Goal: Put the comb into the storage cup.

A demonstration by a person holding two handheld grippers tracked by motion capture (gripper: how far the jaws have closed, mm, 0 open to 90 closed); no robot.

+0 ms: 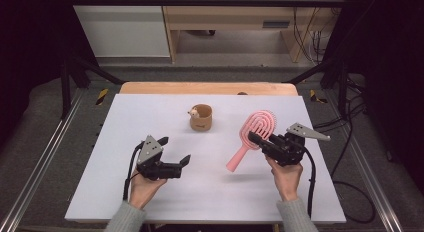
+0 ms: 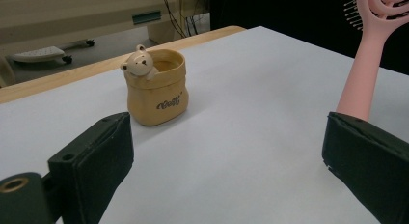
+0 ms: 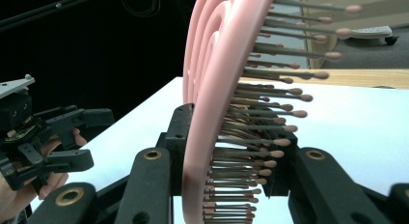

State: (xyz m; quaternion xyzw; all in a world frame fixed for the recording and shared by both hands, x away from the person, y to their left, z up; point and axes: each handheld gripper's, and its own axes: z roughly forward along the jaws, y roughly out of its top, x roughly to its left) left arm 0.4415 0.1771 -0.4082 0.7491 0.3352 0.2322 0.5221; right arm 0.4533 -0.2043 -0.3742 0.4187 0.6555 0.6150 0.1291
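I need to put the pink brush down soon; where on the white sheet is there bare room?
The near strip in front of both hands is bare, as is the whole left side beyond the left gripper. The middle, between that gripper and the hairbrush in the right gripper, is free too. Only the far centre is taken, by the bear pot.

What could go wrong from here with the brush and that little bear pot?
The right gripper clamps the pink hairbrush across its bristled head, so the springy bristles might let it slip or twist. The long handle hangs free and could swing. The bear pot looks small and light; a nudge may tip it.
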